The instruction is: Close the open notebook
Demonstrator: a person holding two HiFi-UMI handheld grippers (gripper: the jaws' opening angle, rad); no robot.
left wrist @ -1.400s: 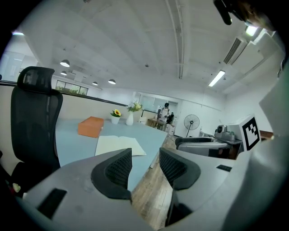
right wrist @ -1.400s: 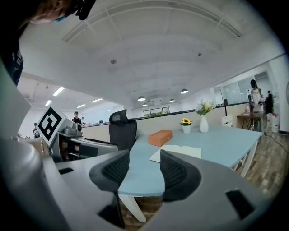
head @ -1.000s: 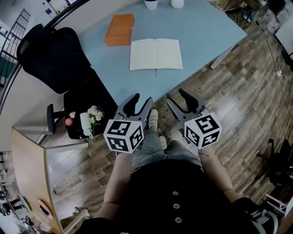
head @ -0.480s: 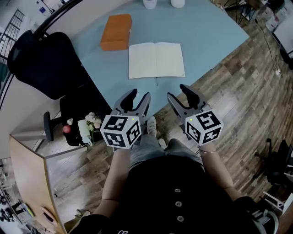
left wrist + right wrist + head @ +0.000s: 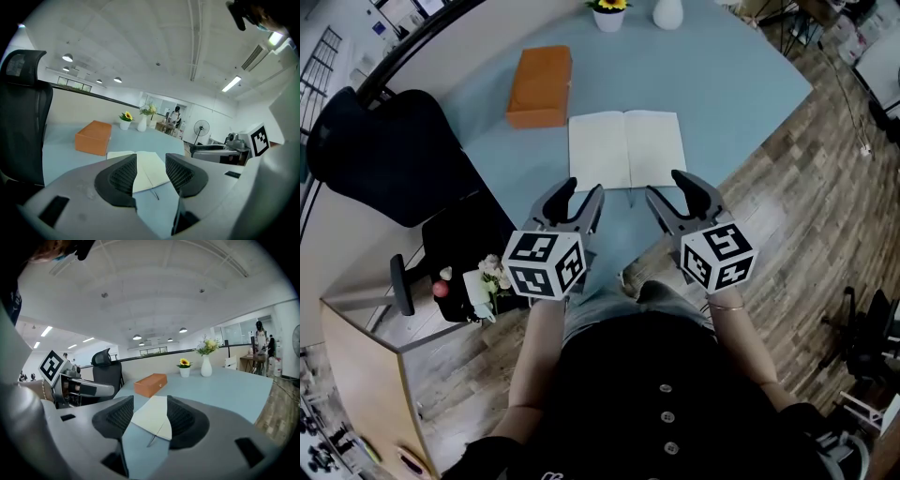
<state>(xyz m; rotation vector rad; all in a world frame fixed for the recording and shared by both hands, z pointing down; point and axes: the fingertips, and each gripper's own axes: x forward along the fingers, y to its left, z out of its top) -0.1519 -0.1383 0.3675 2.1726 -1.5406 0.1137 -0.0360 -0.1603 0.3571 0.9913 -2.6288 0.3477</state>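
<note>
The open notebook [image 5: 627,149] lies flat on the light blue table [image 5: 731,84], its cream pages up and a thin ribbon trailing from its near edge. It also shows between the jaws in the left gripper view [image 5: 145,166] and the right gripper view [image 5: 152,417]. My left gripper [image 5: 579,197] hovers open just short of the notebook's near left corner. My right gripper [image 5: 673,189] hovers open by the near right corner. Neither holds anything.
An orange box [image 5: 540,86] sits left of the notebook. A small sunflower pot [image 5: 608,13] and a white vase [image 5: 667,13] stand at the table's far edge. A black office chair [image 5: 389,155] is at the left. A side shelf holds flowers [image 5: 492,272].
Both grippers have moved forward from over the floor to the table's near edge, closer to the notebook. They stay open.
</note>
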